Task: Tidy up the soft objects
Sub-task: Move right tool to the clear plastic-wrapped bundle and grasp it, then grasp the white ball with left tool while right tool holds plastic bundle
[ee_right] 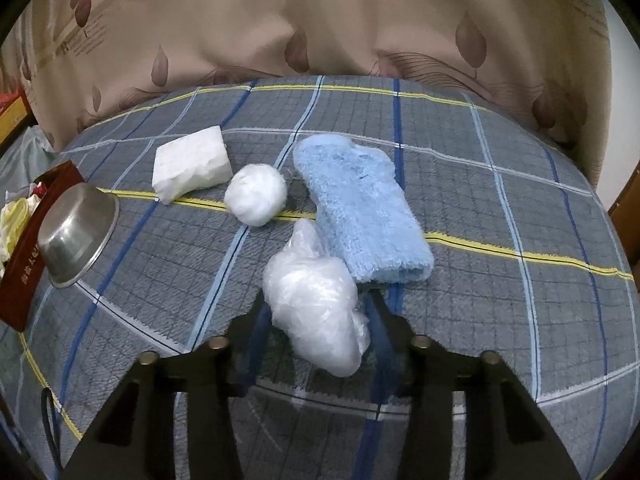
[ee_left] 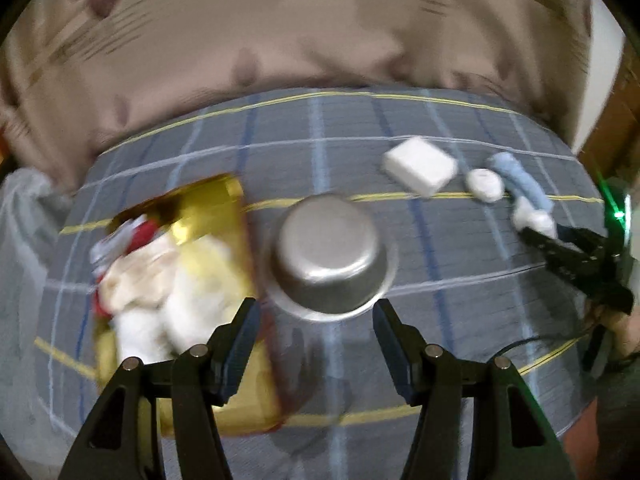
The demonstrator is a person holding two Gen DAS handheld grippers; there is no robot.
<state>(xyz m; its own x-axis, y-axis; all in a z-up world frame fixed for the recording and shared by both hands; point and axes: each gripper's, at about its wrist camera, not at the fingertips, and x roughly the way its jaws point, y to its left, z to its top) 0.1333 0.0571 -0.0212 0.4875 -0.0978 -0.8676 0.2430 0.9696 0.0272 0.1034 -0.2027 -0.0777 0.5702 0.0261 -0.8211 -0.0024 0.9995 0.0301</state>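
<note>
Landmark: the overturned round steel bowl (ee_right: pixel 76 236) on the grey checked blanket (ee_right: pixel 500 208) is taken as reference for all places.
Task thing: a crumpled clear plastic bag (ee_right: pixel 316 300) is found to the right of the bowl, touching the near end of the folded light-blue fluffy towel (ee_right: pixel 360 212).
Key relation: the bag is seen between the fingers of the right gripper (ee_right: pixel 316 328), a little forward of them; its long axis runs roughly along the fingers.
Right fingers: they are set on both sides of the bag; a firm grip is judged likely, but it cannot be told for sure.
Left fingers: the left gripper (ee_left: pixel 316 320) is held spread, nothing between, just before the bowl.
Other soft things: a white rectangular foam block (ee_right: pixel 192 168) and a white cotton ball (ee_right: pixel 255 194) lie right of the bowl, beyond the bag.
Box: a gold-lined box (ee_left: pixel 208 216) with soft items stands left of the bowl.
Writing: gold characters are printed on the box's red side (ee_right: pixel 24 276), too small to be read.
</note>
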